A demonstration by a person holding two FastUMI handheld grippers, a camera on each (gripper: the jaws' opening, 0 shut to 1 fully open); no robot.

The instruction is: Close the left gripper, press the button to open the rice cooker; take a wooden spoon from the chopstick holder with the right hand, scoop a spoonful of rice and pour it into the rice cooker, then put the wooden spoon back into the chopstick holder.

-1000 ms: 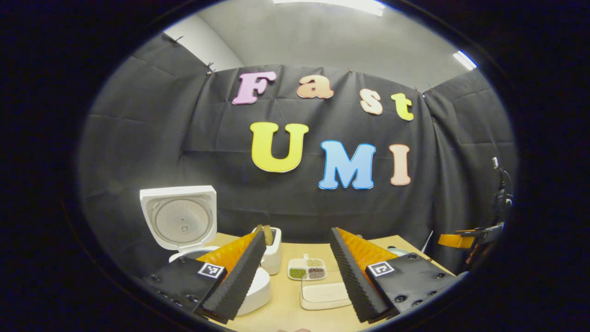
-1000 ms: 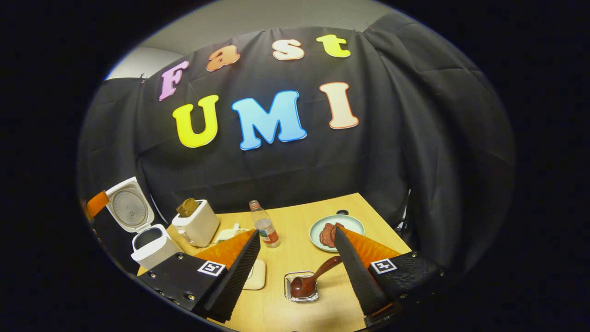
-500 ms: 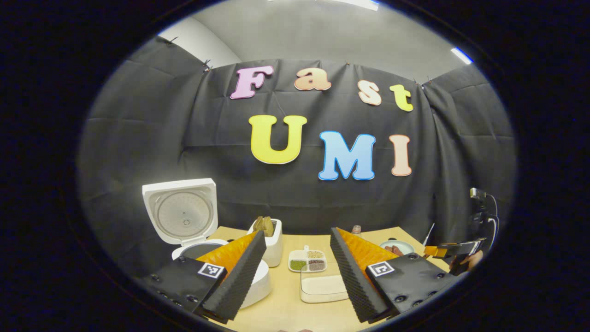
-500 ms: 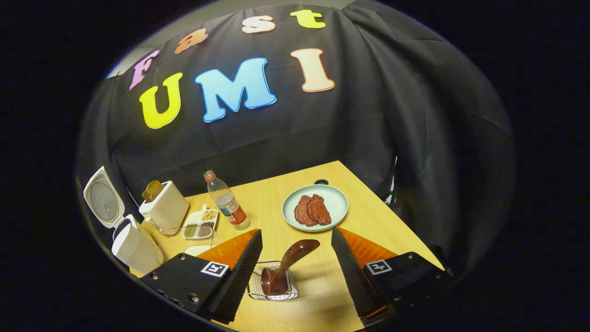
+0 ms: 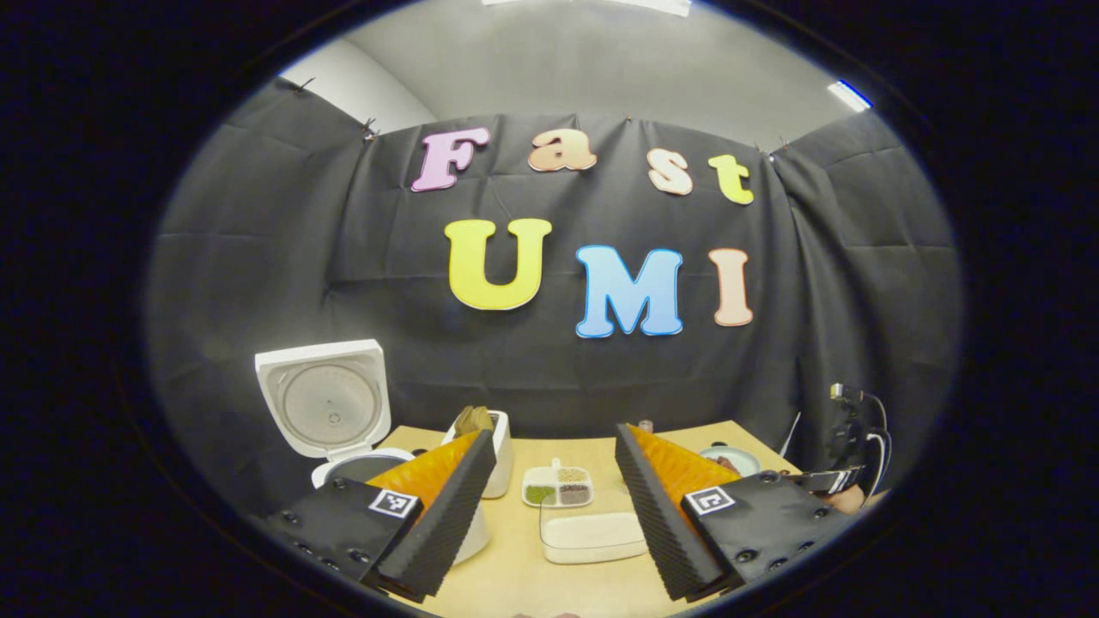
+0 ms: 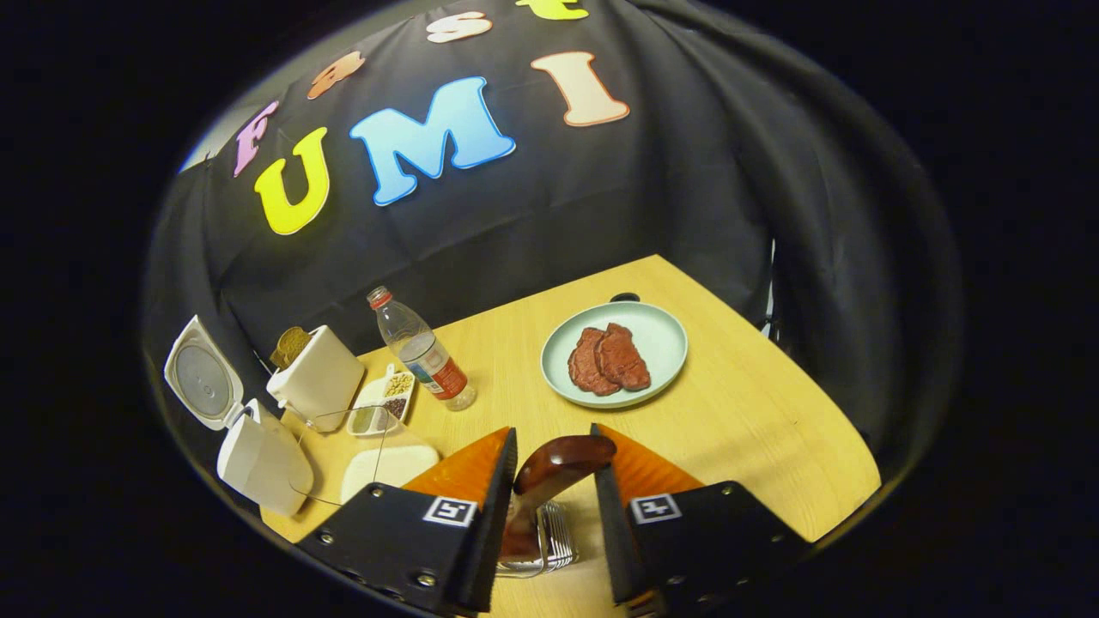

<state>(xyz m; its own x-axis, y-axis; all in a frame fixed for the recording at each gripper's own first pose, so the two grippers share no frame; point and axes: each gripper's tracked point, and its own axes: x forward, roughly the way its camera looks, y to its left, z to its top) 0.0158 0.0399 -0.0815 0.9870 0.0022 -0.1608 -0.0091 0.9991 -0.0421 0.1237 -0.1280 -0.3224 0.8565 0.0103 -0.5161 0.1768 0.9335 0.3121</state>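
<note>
The rice cooker (image 6: 258, 459) already stands with its lid up at the left edge of the worktop (image 6: 755, 403), so the button step looks done; the step in hand is taking the wooden spoon (image 6: 549, 468) from the chopstick holder (image 6: 554, 545), a wire rack near the front edge. The right gripper (image 6: 549, 506) has its fingers on either side of the spoon's handle, narrowed but with a slim gap on at least one side, so I judge it not yet clamped. The next move calls for closing fully on the handle, then lifting straight up so the bowl clears the wire.

The left gripper (image 5: 554, 506) hangs spread wide and empty above the front of the worktop, near the cooker.

The spoon is dark, glossy, rounded wood, likely slippery between the ribbed pads. The cooker is smooth white plastic. A shallow white tray of rice (image 5: 592, 532) sits mid-worktop, behind it a divided dish (image 5: 558, 487) of grains.
</note>
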